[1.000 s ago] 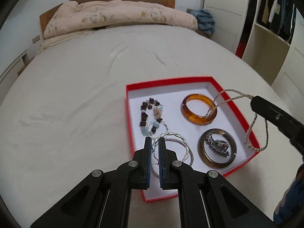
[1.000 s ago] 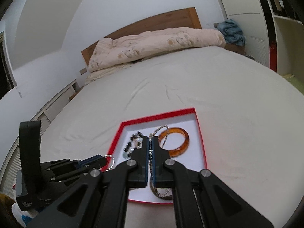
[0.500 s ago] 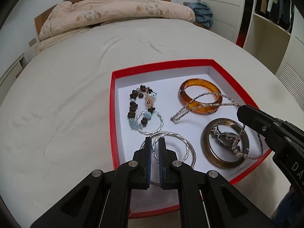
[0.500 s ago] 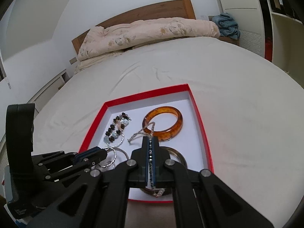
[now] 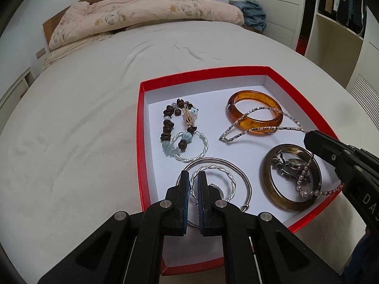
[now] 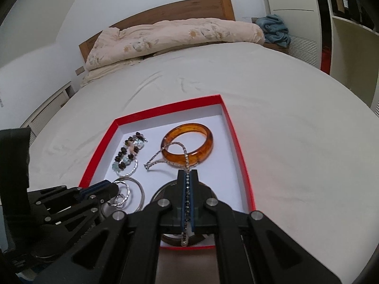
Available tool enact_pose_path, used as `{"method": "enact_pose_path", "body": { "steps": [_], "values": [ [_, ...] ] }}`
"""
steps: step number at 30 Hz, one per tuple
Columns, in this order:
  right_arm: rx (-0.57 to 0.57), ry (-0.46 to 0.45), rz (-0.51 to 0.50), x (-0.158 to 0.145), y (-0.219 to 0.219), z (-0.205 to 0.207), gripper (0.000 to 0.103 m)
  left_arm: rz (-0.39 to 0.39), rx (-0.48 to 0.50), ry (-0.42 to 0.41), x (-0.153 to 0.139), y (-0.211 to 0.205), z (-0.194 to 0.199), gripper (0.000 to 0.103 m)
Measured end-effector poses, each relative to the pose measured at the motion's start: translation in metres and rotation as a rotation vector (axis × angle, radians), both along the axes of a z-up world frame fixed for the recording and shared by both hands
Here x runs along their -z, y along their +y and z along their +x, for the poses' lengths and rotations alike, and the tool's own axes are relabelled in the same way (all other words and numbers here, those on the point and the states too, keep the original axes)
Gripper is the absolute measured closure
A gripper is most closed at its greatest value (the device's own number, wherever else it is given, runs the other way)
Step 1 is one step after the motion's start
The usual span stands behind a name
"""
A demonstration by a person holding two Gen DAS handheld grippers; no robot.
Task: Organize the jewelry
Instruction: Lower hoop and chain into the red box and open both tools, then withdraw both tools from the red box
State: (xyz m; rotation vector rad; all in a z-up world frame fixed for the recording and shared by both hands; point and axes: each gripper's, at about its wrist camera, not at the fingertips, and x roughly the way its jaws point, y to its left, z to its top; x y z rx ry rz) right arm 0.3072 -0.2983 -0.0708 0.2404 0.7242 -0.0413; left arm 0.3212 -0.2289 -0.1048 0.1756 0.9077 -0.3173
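Note:
A red box (image 5: 139, 127) with a white floor lies on the bed; it also shows in the right wrist view (image 6: 239, 146). My left gripper (image 5: 193, 177) is shut on a twisted silver ring (image 5: 231, 181), low inside the box over a plain silver bangle (image 5: 246, 184). My right gripper (image 6: 187, 174) is shut on a silver chain necklace (image 6: 165, 156), which drapes across the amber bangle (image 5: 254, 112). A beaded bracelet (image 5: 170, 127), a second twisted ring (image 5: 203, 146) and a dark bangle (image 5: 279, 198) holding a watch (image 5: 291, 165) also lie in the box.
The box sits on a wide pale bed sheet (image 5: 83, 108). A floral duvet (image 5: 142, 9) lies against the wooden headboard at the back. Wardrobe shelves (image 5: 343, 23) stand to the right. A blue cloth (image 5: 253, 14) lies by the bed's far corner.
Both grippers have come down closer to the box. The necklace has been lowered from hanging in the air and now lies across the amber bangle and the box floor.

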Motion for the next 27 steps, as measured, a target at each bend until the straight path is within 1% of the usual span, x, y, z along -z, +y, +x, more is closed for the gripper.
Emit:
{"method": "enact_pose_path", "body": {
  "steps": [8, 9, 10, 11, 12, 13, 14, 17, 18, 20, 22, 25, 27],
  "values": [
    [0.018, 0.028, -0.02, 0.004, -0.003, -0.001, 0.097, 0.01, -0.004, 0.003, -0.001, -0.002, 0.0, 0.095],
    [0.021, 0.031, -0.025, 0.003, -0.003, -0.002, 0.097, 0.009, -0.003, 0.003, -0.002, -0.002, 0.0, 0.092],
    [0.022, 0.03, -0.023, 0.002, -0.003, -0.004, 0.096, 0.008, -0.002, 0.002, -0.003, -0.003, 0.0, 0.087],
    [0.026, 0.028, -0.019, 0.001, -0.003, -0.006, 0.093, 0.009, -0.002, -0.002, -0.005, -0.003, -0.001, 0.083],
    [0.029, 0.027, -0.019, 0.0, -0.003, -0.008, 0.085, 0.011, -0.003, -0.008, -0.007, -0.003, -0.002, 0.077],
    [0.034, 0.026, -0.023, -0.002, -0.003, -0.011, 0.081, 0.011, -0.002, -0.012, -0.009, -0.003, -0.003, 0.072],
    [0.037, 0.024, -0.024, -0.004, -0.003, -0.014, 0.075, 0.011, -0.001, -0.013, -0.011, -0.002, -0.004, 0.071],
    [0.043, 0.015, -0.019, -0.012, -0.002, -0.022, 0.075, 0.014, 0.001, -0.02, -0.02, -0.001, -0.009, 0.07],
    [0.044, 0.015, -0.022, -0.014, -0.001, -0.025, 0.075, 0.013, 0.0, -0.023, -0.023, 0.0, -0.011, 0.068],
    [0.046, 0.015, -0.028, -0.022, 0.001, -0.032, 0.075, 0.003, -0.006, -0.027, -0.033, 0.005, -0.016, 0.063],
    [0.049, 0.012, -0.034, -0.03, 0.004, -0.039, 0.075, -0.019, -0.016, -0.033, -0.044, 0.012, -0.022, 0.056],
    [0.053, 0.001, -0.047, -0.048, 0.008, -0.052, 0.075, -0.059, -0.042, -0.047, -0.067, 0.026, -0.034, 0.049],
    [0.056, -0.008, -0.056, -0.062, 0.012, -0.062, 0.074, -0.069, -0.056, -0.061, -0.081, 0.034, -0.043, 0.045]
  ]
}}
